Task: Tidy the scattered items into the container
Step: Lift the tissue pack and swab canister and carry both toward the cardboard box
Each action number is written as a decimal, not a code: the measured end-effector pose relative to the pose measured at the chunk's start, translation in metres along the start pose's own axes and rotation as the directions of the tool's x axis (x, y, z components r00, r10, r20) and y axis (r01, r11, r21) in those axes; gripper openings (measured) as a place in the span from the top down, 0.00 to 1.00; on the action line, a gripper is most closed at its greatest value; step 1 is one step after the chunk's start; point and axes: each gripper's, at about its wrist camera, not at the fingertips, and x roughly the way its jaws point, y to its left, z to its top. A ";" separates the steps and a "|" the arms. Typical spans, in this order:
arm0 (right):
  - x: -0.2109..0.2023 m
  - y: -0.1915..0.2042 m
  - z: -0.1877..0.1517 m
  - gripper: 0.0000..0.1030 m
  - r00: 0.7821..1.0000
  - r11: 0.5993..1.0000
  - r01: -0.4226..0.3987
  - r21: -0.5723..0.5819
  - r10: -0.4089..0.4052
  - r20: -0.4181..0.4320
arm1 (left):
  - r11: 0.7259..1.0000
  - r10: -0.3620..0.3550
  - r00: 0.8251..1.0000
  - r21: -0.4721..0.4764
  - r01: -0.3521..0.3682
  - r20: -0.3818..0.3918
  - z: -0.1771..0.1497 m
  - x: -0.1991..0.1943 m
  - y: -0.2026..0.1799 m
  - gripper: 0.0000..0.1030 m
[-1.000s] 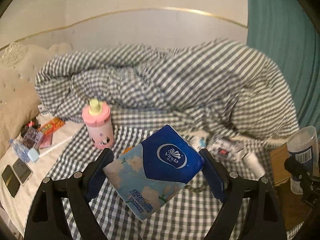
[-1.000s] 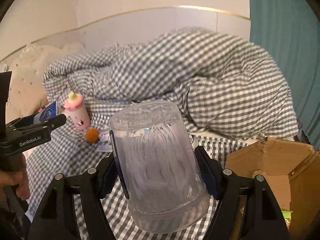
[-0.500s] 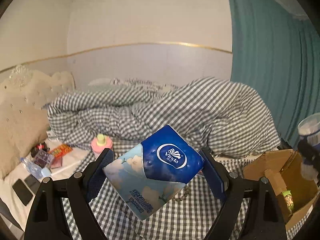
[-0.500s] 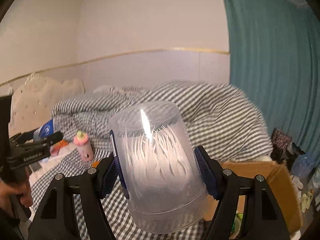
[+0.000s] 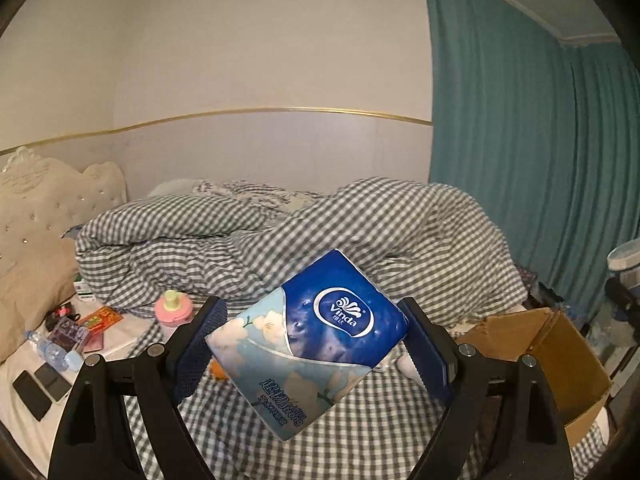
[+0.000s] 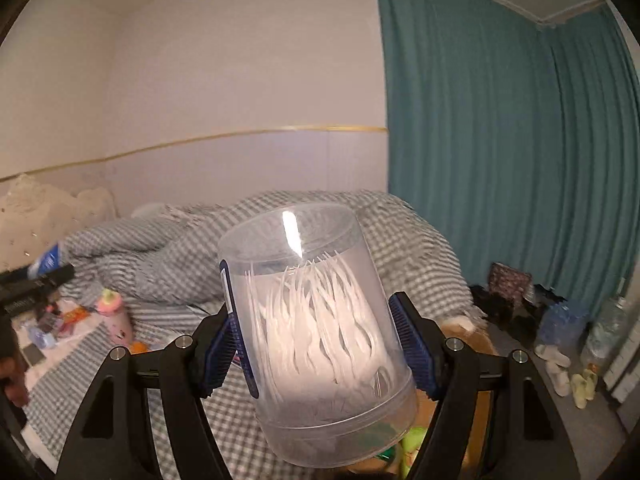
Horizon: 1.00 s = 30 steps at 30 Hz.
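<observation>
My left gripper [image 5: 312, 344] is shut on a blue tissue pack [image 5: 308, 340], held tilted in the air above the checked bed. My right gripper [image 6: 320, 340] is shut on a clear plastic jar of white floss picks [image 6: 320, 332], its pads pressing both sides. An open cardboard box [image 5: 560, 356] sits at the bed's right edge; in the right wrist view the cardboard box [image 6: 476, 336] lies mostly behind the jar, with something green inside. A pink bottle [image 5: 173, 310] and an orange ball [image 5: 216, 370] rest on the bed.
A bunched checked duvet [image 5: 300, 236] fills the back of the bed. Phones [image 5: 38, 386], a small water bottle [image 5: 54, 352] and a red packet [image 5: 100, 318] lie at the left by the headboard [image 5: 44, 200]. Teal curtains [image 6: 500, 140] hang on the right; shoes [image 6: 560, 368] lie on the floor.
Both grippers have risen and swung right with their loads. The bed has dropped lower in view, the wall and curtain fill more of it, and the cardboard box has come into sight.
</observation>
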 end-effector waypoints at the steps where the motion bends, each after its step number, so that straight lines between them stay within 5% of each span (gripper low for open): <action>1: 0.003 -0.006 -0.003 0.31 1.000 1.000 0.017 -0.002 -0.017 -0.013 | 1.000 -0.013 1.000 0.002 0.013 -0.002 0.000 0.000 -0.005 0.15; 14: 0.010 -0.097 -0.046 0.31 0.950 0.964 0.265 -0.032 -0.266 -0.164 | 0.985 -0.171 0.985 0.023 0.172 -0.032 -0.001 0.015 -0.078 0.15; 23: 0.003 -0.144 -0.066 0.31 0.910 0.937 0.346 -0.043 -0.347 -0.228 | 0.949 -0.297 0.946 0.069 0.307 -0.132 -0.021 0.047 -0.158 0.15; 30: 0.000 -0.167 -0.073 0.31 0.901 0.932 0.361 -0.019 -0.354 -0.252 | 0.906 -0.390 0.904 0.101 0.411 -0.173 -0.029 0.063 -0.211 0.15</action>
